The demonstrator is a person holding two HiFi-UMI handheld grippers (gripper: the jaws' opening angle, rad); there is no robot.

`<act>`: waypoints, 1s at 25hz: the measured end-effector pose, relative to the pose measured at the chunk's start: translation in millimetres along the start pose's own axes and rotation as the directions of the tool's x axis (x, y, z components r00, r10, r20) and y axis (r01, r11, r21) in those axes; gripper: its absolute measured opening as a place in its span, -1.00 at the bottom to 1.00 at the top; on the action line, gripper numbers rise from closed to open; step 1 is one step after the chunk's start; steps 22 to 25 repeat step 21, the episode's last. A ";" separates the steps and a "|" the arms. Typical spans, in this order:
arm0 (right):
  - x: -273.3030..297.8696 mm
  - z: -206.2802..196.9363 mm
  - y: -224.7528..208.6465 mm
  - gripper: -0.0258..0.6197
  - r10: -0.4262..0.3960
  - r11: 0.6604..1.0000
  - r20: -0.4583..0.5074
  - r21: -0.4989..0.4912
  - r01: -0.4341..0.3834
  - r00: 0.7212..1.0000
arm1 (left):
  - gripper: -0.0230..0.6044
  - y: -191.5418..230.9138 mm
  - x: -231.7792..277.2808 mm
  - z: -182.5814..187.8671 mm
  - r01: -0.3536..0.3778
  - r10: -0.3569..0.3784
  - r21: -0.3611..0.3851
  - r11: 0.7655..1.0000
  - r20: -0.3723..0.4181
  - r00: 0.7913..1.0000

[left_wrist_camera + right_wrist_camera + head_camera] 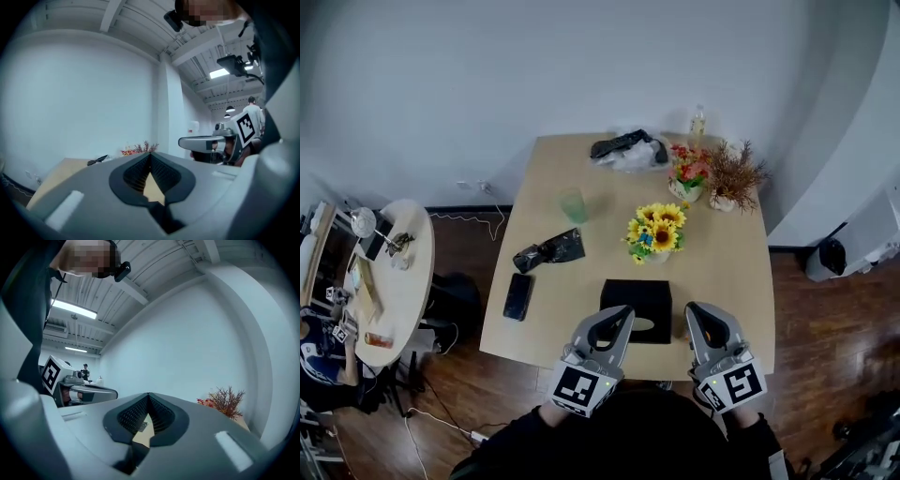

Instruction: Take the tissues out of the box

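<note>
While over the table edge, left claw and right claw closed, empty.

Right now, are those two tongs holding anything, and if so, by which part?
Nothing is held: the left tongs and the right tongs are both shut with nothing between them, clear of the black tissue box.

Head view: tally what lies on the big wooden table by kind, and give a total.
Plant arrangements: 3 (sunflowers, red flowers, dried brown sprigs)
Bags: 2 (dark crumpled bag, clear bag with something black on it)
Black tissue box: 1
Phone: 1
Green cup: 1
Bottle: 1
Total: 9
</note>
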State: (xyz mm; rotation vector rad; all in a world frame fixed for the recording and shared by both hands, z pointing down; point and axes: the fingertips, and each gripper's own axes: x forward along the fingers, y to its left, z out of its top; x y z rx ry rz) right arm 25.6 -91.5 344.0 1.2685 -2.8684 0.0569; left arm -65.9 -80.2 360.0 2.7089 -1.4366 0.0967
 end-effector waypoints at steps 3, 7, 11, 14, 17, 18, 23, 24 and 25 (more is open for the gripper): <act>7.2 -0.7 5.0 -0.92 0.009 1.000 -0.009 -0.002 -0.009 1.000 | -0.92 5.2 -0.5 -3.6 0.010 -0.010 -0.015 1.000 -0.017 1.000; 14.3 -4.3 2.3 -0.92 0.000 1.000 -0.024 -0.002 0.000 1.000 | -0.92 13.2 1.6 -7.7 0.010 -0.011 -0.033 0.999 -0.028 1.000; 19.2 -6.6 2.1 -0.92 -0.010 1.000 -0.031 -0.009 0.010 0.999 | -0.92 19.7 1.1 -13.0 0.010 -0.011 -0.029 1.000 -0.043 0.999; 21.9 -8.2 2.2 -0.92 -0.016 1.000 -0.034 -0.010 0.015 0.999 | -0.92 22.6 1.8 -15.4 0.013 -0.014 -0.033 0.999 -0.048 0.999; 23.8 -13.2 2.6 -0.92 -0.022 1.000 -0.043 -0.004 0.022 0.999 | -0.92 24.4 1.9 -19.3 0.018 -0.020 -0.035 0.999 -0.062 0.998; 24.2 -14.3 3.4 -0.92 -0.024 1.000 -0.046 -0.002 0.024 0.999 | -0.92 25.1 1.4 -20.2 0.019 -0.022 -0.036 0.999 -0.067 0.997; 25.2 -14.1 4.6 -0.92 -0.031 1.000 -0.050 -0.001 0.031 0.998 | -0.92 26.9 1.1 -19.8 0.022 -0.024 -0.041 0.999 -0.072 0.997; 25.2 -14.1 4.6 -0.92 -0.031 1.000 -0.050 -0.001 0.031 0.998 | -0.92 26.9 1.1 -19.8 0.022 -0.024 -0.041 0.999 -0.072 0.997; 25.2 -14.1 4.6 -0.92 -0.031 1.000 -0.050 -0.001 0.031 0.998 | -0.92 26.9 1.1 -19.8 0.022 -0.024 -0.041 0.999 -0.072 0.997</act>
